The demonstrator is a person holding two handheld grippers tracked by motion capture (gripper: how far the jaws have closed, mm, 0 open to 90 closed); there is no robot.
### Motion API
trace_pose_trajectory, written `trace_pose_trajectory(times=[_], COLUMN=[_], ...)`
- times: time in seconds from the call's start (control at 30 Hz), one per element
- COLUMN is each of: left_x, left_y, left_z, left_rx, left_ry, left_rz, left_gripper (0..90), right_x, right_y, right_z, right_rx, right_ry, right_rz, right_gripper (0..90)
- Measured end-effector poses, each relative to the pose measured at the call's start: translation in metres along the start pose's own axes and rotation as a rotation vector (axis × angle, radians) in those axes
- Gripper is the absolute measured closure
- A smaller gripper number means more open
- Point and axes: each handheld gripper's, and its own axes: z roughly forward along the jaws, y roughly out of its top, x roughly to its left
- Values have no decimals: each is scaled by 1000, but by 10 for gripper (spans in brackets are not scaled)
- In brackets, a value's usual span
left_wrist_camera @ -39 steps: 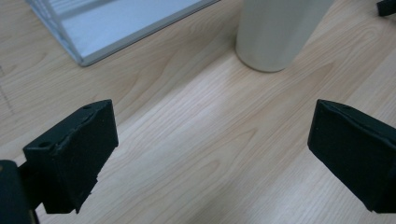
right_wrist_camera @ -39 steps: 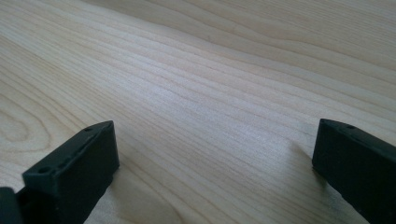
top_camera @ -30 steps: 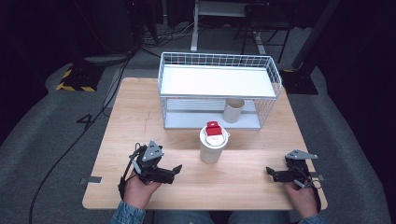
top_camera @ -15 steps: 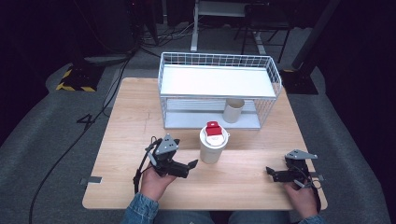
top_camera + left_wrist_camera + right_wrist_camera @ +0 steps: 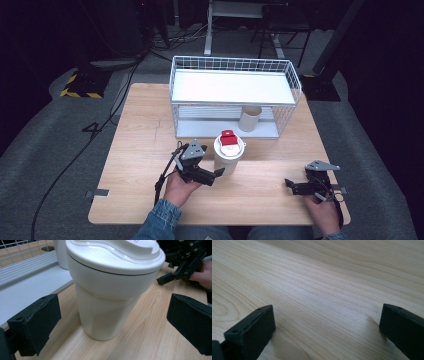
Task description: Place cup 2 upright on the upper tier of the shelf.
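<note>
A white lidded cup (image 5: 228,156) with a red tab on top stands mid-table. My left gripper (image 5: 216,175) is open, its tips just at the cup's near-left side. In the left gripper view the cup (image 5: 110,290) looms close ahead, framed by the two spread jaws, neither touching it. My right gripper (image 5: 290,184) rests open near the front right edge with nothing in it. In the right gripper view its jaws stand wide apart over bare wood (image 5: 324,290). The right gripper (image 5: 185,265) also appears far off in the left gripper view.
A white wire rack (image 5: 235,87) with a solid shelf stands at the back of the wooden table (image 5: 135,165), right behind the cup. A beige cup (image 5: 249,118) sits on the rack's lower level. Dark floor and cables surround the table.
My left gripper has moved right and forward, from the front left up to the white cup. The right gripper and the cup have stayed put.
</note>
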Motion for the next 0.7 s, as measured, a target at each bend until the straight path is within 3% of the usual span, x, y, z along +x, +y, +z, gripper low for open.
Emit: trace_pose_trajectory(times=[0.1, 0.5, 0.7], left_x=[3, 5, 7], left_y=[-1, -3, -5], left_z=[8, 30, 40], left_rx=[9, -35, -40], left_ry=[-9, -28, -21], left_rz=[-21, -5, -23], left_gripper=[0, 0, 0], right_x=[0, 0, 0], right_y=[0, 0, 0], right_z=[0, 0, 0], right_rx=[0, 0, 0], right_ry=[0, 0, 0], right_rz=[0, 0, 0], right_gripper=[5, 5, 5])
